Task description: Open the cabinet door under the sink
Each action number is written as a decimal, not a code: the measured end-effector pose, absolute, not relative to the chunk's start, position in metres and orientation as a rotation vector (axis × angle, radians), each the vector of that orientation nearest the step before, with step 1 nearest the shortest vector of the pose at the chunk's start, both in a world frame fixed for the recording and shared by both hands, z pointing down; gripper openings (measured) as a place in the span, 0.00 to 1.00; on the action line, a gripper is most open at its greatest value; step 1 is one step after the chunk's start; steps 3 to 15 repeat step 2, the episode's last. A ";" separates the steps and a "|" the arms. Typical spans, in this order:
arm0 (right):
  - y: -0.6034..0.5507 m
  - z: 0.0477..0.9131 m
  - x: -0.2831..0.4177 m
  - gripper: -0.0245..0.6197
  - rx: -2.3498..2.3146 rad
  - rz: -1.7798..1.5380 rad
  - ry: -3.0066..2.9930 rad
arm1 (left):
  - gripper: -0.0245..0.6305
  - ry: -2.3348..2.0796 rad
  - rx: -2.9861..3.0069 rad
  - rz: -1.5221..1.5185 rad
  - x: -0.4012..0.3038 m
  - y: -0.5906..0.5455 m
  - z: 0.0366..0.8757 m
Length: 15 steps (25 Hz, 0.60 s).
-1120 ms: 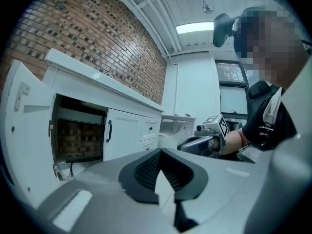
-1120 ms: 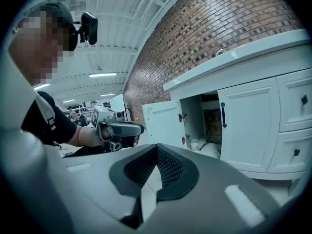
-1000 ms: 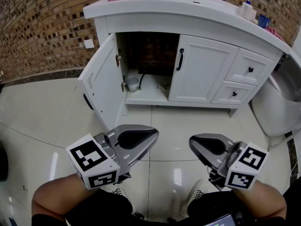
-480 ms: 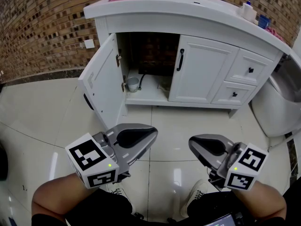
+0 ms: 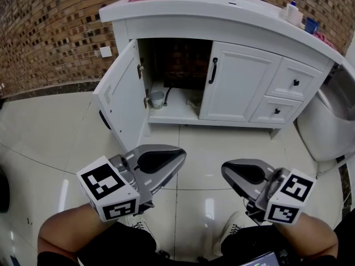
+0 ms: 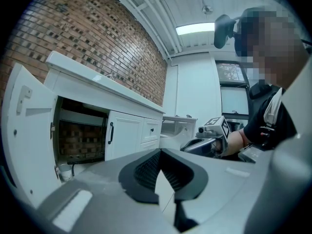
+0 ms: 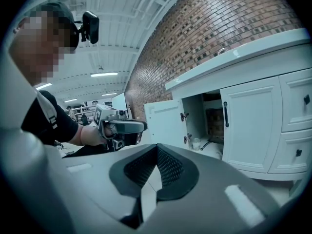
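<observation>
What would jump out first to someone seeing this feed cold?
The white cabinet door under the counter stands swung wide at the left, baring a dark space with a small cup inside; the right-hand door is shut. In the foreground the left gripper and right gripper hover above the tiled floor, both shut, empty and touching nothing.

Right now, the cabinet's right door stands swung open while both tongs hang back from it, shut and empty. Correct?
No: the head view shows the left door swung open; the right door is closed. The left tongs and right tongs do hang back from it, shut and empty.
</observation>
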State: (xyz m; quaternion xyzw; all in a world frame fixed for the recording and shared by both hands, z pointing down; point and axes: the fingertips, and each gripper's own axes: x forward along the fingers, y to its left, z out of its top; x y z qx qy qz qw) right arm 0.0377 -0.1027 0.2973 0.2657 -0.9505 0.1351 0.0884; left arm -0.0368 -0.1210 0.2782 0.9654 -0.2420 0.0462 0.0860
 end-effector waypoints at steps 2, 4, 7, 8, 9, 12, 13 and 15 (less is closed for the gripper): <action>-0.102 0.297 0.037 0.05 0.787 0.400 -2.830 | 0.05 -0.724 2.878 0.138 -0.038 -0.121 0.278; -0.102 0.297 0.037 0.05 0.787 0.400 -2.830 | 0.05 -0.724 2.878 0.138 -0.038 -0.121 0.278; -0.102 0.297 0.037 0.05 0.787 0.400 -2.830 | 0.05 -0.724 2.878 0.138 -0.038 -0.121 0.278; -0.102 0.297 0.037 0.05 0.787 0.400 -2.830 | 0.05 -0.724 2.878 0.138 -0.038 -0.121 0.278; -0.102 0.297 0.037 0.05 0.787 0.400 -2.830 | 0.05 -0.724 2.878 0.138 -0.038 -0.121 0.278; -0.102 0.297 0.037 0.05 0.787 0.400 -2.830 | 0.05 -0.724 2.878 0.138 -0.038 -0.121 0.278; -0.102 0.297 0.037 0.05 0.787 0.400 -2.830 | 0.05 -0.724 2.878 0.138 -0.038 -0.121 0.278; -0.102 0.297 0.037 0.05 0.787 0.400 -2.830 | 0.05 -0.724 2.878 0.138 -0.038 -0.121 0.278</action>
